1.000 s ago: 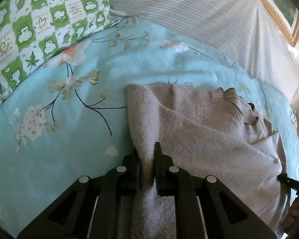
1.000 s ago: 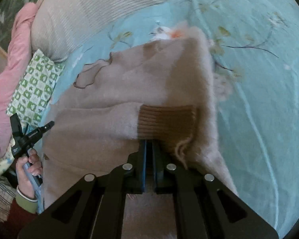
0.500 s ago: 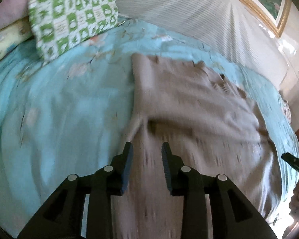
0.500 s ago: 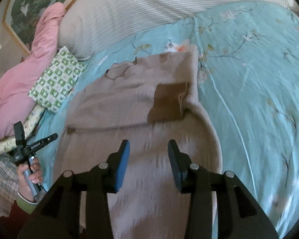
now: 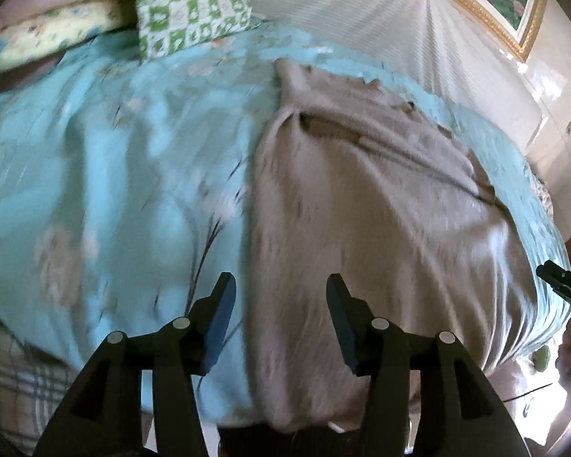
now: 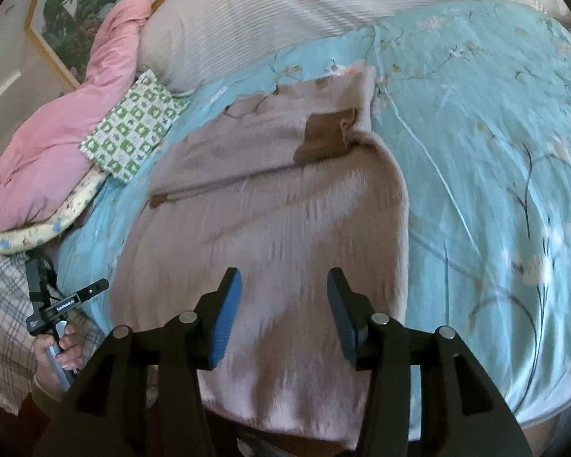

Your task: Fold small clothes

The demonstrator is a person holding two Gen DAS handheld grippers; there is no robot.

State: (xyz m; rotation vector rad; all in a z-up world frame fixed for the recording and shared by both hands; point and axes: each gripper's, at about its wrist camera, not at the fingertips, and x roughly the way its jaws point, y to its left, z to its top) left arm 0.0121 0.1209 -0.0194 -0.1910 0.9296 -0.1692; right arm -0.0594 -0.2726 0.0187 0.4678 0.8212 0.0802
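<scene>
Turquoise floral bedspread (image 6: 495,122) lies bare right of beige sweater (image 6: 285,205), sleeves folded across chest. My left gripper (image 5: 278,285) and right gripper (image 6: 284,280): jaws just opened, nothing between.

Your sweater (image 6: 270,205) is a fuzzy, matt beige knit with a darker brown ribbed cuff (image 6: 329,135). Under it you have a smooth, faintly sheeny turquoise cotton-like bedspread (image 6: 476,160) printed with blossoms. The headboard cushion (image 6: 285,7) looks like finely ribbed pale cloth. Your pink quilt (image 6: 57,133) is soft and puffy, and the green-checked pillow (image 6: 133,129) is plain printed cloth. The picture frame (image 5: 483,11) is glossy gilt. Your fingers (image 6: 224,323) are matt black plastic with blue, rubbery-looking pads and bright metal screws.
</scene>
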